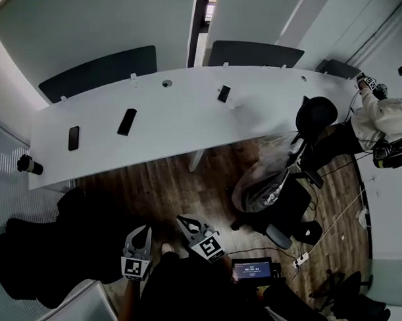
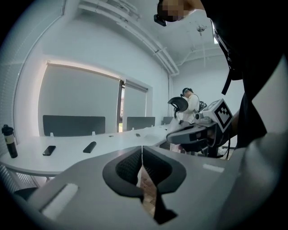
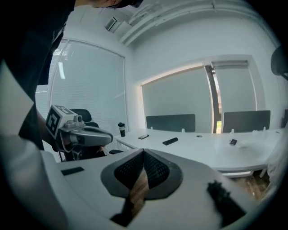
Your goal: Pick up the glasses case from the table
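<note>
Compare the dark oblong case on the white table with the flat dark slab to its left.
The case is longer with rounded ends; the slab is shorter and square-cornered. The case looks thicker; the slab lies thin and flat. The slab sits nearer the bottle; the case nearer the middle of the table. Both are dark and lie on the white table.

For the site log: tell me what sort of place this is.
Probably an office or meeting room: a long white table with dark divider screens along its far edge, a swivel chair beside it, and a wood floor.
</note>
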